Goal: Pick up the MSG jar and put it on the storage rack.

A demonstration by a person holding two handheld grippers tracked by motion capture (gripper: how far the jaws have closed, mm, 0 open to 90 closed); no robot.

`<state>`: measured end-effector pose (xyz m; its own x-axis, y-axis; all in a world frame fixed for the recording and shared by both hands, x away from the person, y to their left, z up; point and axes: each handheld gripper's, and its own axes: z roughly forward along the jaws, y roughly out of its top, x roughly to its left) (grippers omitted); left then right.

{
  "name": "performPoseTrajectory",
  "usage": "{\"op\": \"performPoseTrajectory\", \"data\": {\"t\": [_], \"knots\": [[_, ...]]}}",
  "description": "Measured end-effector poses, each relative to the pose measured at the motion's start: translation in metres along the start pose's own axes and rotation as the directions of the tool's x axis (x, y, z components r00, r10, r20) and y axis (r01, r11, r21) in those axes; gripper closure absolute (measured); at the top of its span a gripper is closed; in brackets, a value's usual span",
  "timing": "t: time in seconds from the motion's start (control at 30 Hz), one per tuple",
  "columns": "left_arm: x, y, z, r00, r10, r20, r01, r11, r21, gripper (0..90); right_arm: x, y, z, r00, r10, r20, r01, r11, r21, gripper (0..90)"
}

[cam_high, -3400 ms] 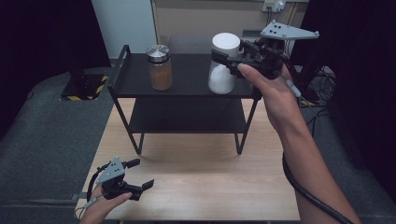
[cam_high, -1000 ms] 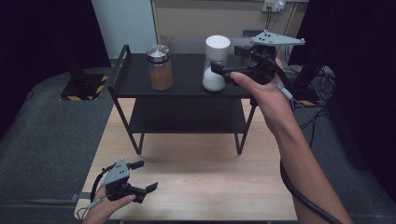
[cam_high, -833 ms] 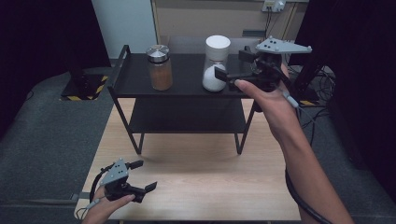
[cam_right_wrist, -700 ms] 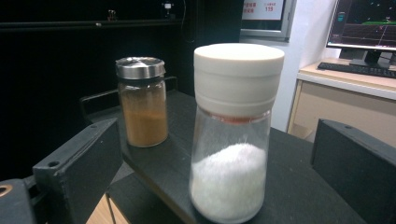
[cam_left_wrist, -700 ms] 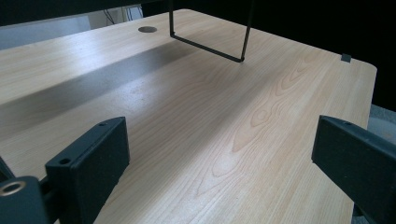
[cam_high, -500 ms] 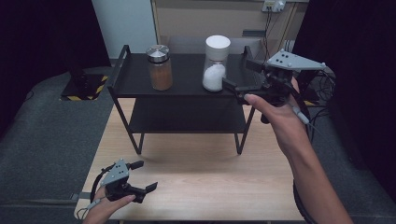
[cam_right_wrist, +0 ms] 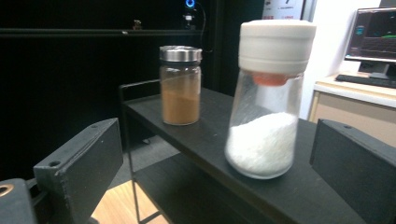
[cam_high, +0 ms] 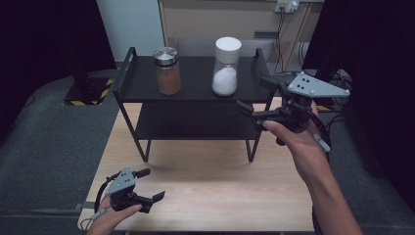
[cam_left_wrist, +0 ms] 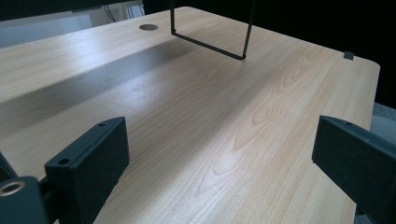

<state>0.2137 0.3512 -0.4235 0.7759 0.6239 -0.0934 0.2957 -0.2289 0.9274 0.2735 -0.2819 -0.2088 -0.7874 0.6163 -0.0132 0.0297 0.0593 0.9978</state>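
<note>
White-capped jar (cam_high: 226,67) upright near shelf's (cam_high: 195,88) front edge, right gripper (cam_high: 254,98) agape alongside.

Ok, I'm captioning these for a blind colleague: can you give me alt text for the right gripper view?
A clear jar of white powder with a white lid stands upright on the top of a black shelf, seen between the open jaws of the right gripper, which does not touch it. Farther back on the shelf stands a jar of brown powder with a silver lid.

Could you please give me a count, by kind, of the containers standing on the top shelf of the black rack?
Glass jar of white powder with a white lid: 1
Glass jar of brown powder with a metal lid: 1
Total: 2
</note>
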Motion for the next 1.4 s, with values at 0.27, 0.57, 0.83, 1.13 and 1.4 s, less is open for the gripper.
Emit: {"op": "performPoseTrajectory", "data": {"t": [0.27,0.57,0.83,1.13,1.4], "knots": [[-0.001,0.000,-0.002,1.0000,0.000,-0.009,0.000,1.0000,-0.008,2.6,0.001,-0.026,-0.009,0.9995,0.012,-0.031,-0.013,0.999,-0.031,3.4],[-0.001,-0.001,0.001,1.0000,0.000,-0.002,0.000,1.0000,0.004,2.6,0.007,-0.048,-0.026,0.9997,0.003,-0.024,-0.003,1.000,-0.026,3.6],[-0.002,-0.002,0.001,1.0000,-0.005,-0.007,0.005,1.0000,0.001,2.5,0.006,-0.075,-0.041,0.9999,0.014,-0.002,-0.014,1.000,-0.028,3.6],[-0.001,-0.002,0.000,0.9999,-0.005,-0.010,0.005,1.0000,0.000,2.2,0.004,-0.103,-0.053,0.9979,0.049,0.041,-0.049,0.999,-0.010,3.4],[-0.001,-0.003,-0.001,0.9999,-0.005,-0.014,0.005,1.0000,-0.004,2.2,0.004,-0.122,-0.060,0.9954,0.061,0.074,-0.061,0.998,0.002,3.2]]}}
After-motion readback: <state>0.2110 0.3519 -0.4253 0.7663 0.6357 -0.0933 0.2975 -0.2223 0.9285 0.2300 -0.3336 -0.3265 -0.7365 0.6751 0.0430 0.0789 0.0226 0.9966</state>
